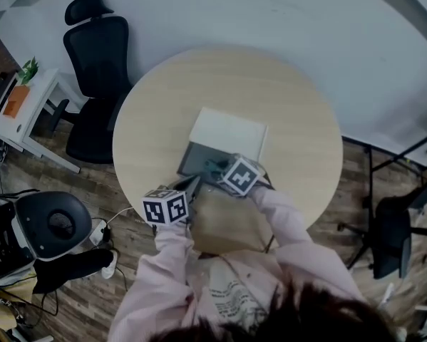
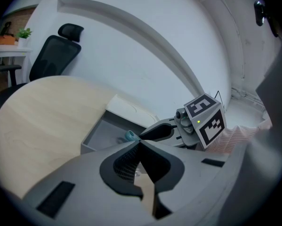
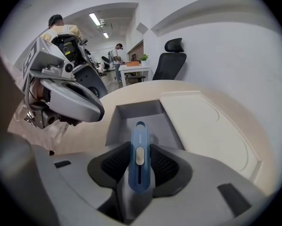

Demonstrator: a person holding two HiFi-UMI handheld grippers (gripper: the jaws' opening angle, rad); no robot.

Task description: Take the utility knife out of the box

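Your right gripper (image 3: 140, 150) clamps the blue utility knife (image 3: 140, 130) over the open grey box (image 3: 126, 111) at mid-table. Your left gripper (image 2: 140, 142), jaws pressed together and empty, sits at the box's near side. Extraction seems underway; next, carry the knife clear of the walls.

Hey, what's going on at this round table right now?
A person at the round table has a gripper in each hand. The right gripper is closed on a blue utility knife and holds it above the open grey box. The box's lid lies just behind the box. The left gripper, with its jaws together and nothing between them, sits by the box's near corner.
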